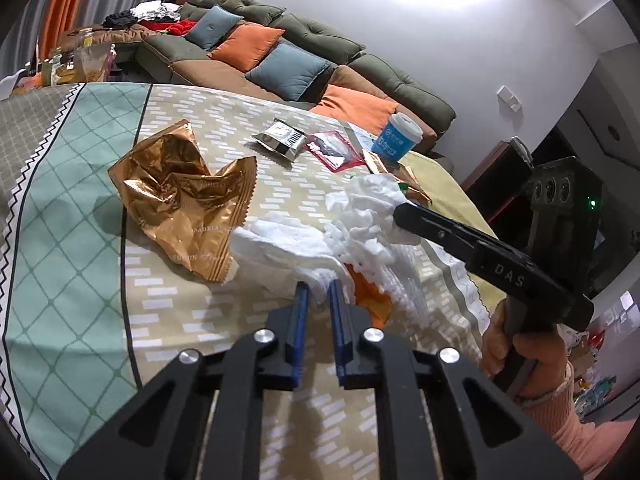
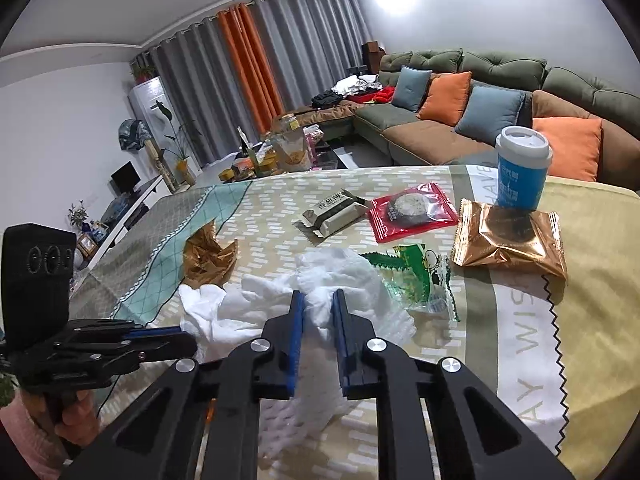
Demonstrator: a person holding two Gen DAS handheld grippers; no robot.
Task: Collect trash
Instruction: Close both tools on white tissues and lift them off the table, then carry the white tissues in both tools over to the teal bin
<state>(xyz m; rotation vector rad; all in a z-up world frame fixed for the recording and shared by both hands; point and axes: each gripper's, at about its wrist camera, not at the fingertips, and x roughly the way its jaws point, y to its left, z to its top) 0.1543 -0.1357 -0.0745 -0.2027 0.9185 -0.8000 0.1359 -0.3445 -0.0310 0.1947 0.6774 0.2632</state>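
A pile of crumpled white tissue [image 1: 360, 216] [image 2: 344, 276] lies mid-table on the patterned cloth [image 1: 72, 220]. My left gripper [image 1: 319, 288] is shut on the near left part of the tissue. My right gripper [image 2: 319, 298] is shut on a fold of it further right, and its black finger [image 1: 404, 216] shows from the side in the left wrist view. The left gripper [image 2: 188, 344] appears at the lower left of the right wrist view. A crumpled gold wrapper [image 1: 180, 196] [image 2: 208, 256] lies just left of the tissue. White foam netting [image 2: 296, 420] and something orange [image 1: 372, 300] lie under the tissue.
Beyond the tissue lie a green wrapper [image 2: 420, 276], a sealed gold packet [image 2: 508, 240], a red packet [image 2: 412, 208] and a grey-white packet [image 2: 332, 216]. A blue lidded cup [image 2: 520, 172] stands at the far table edge. A sofa with cushions [image 2: 440, 136] is behind.
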